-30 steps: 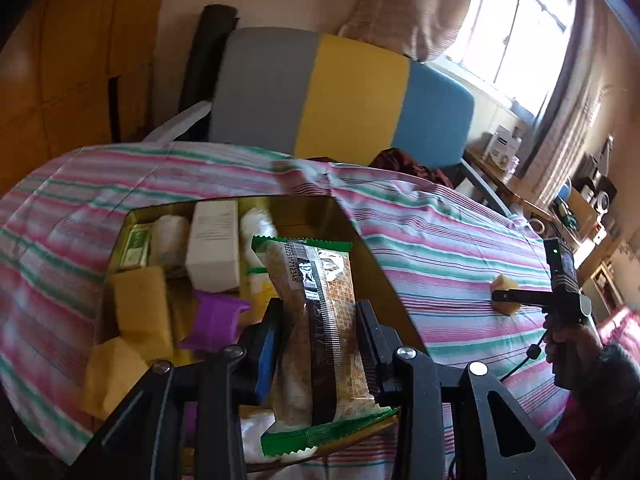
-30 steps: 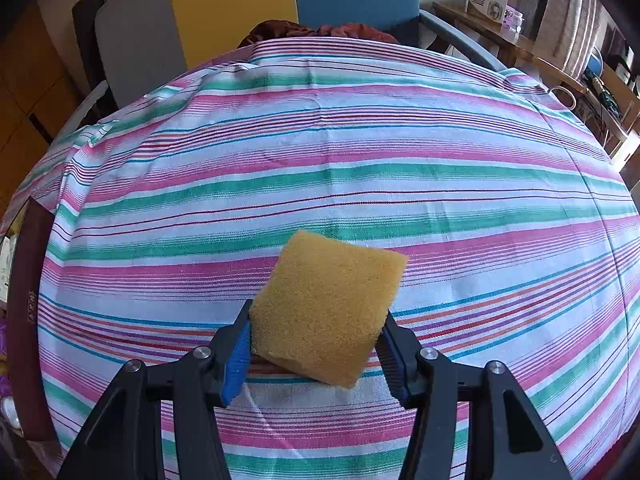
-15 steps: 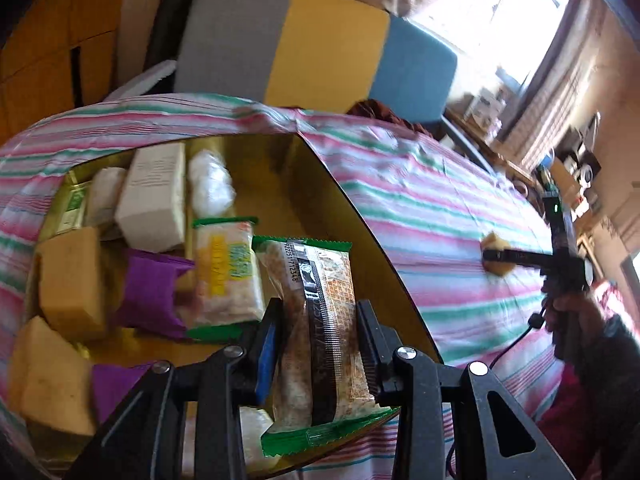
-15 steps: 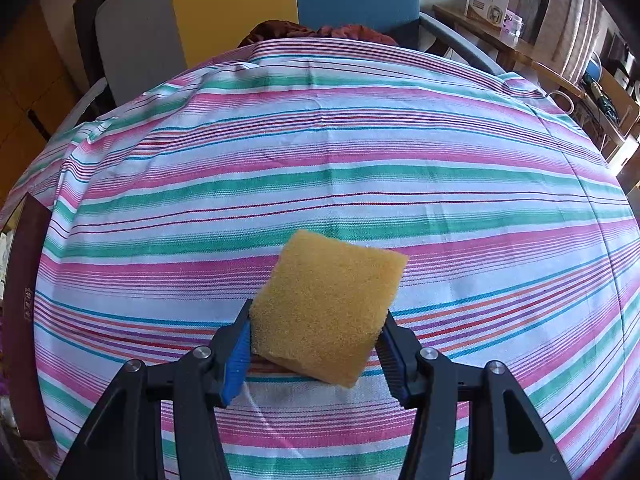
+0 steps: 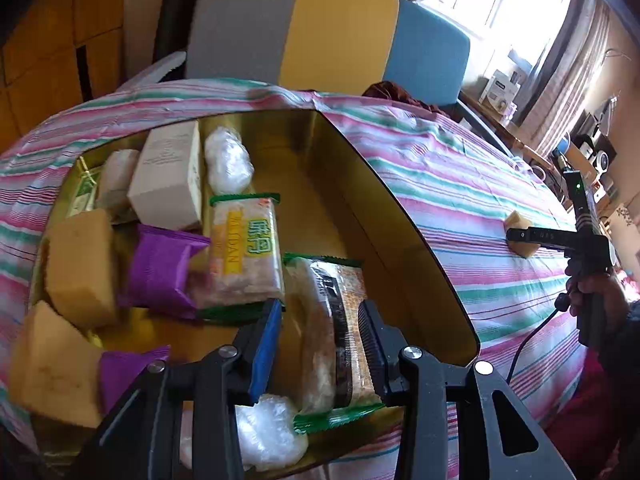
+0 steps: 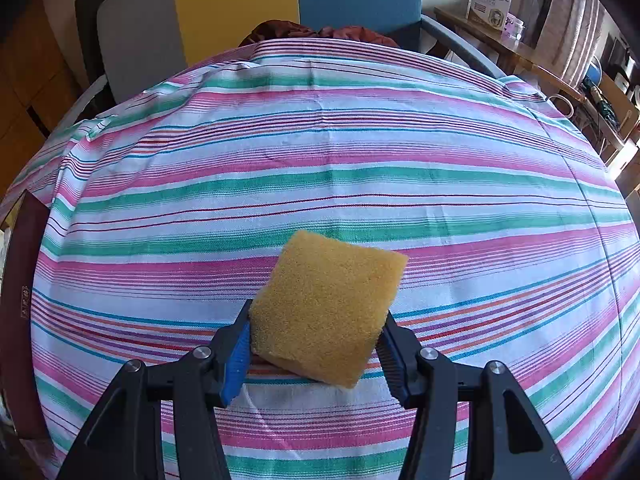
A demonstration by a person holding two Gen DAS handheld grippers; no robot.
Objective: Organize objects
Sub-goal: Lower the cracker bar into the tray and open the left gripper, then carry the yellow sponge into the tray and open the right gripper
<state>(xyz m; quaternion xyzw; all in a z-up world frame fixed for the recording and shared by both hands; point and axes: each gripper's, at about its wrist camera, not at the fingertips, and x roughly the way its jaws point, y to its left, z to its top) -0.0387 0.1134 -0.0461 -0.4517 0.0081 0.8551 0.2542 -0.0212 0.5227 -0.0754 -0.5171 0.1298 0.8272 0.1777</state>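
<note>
A gold-lined box on the striped tablecloth holds sponges, purple packets, a white carton and a yellow-green cracker packet. My left gripper reaches down into the box and its jaws are opening. A green-edged wafer packet lies between them, with a gap showing at the blue left pad. My right gripper is shut on a yellow sponge just above the cloth. In the left wrist view, that gripper and its sponge are at the far right.
A grey, yellow and blue chair stands behind the table. The box's dark outer wall shows at the left edge of the right wrist view. A person's hand grips the right tool. A cluttered side table stands at the back right.
The left gripper has come down into the box with the wafer packet, and its jaws have widened off the packet. The right gripper and its sponge have not moved.
</note>
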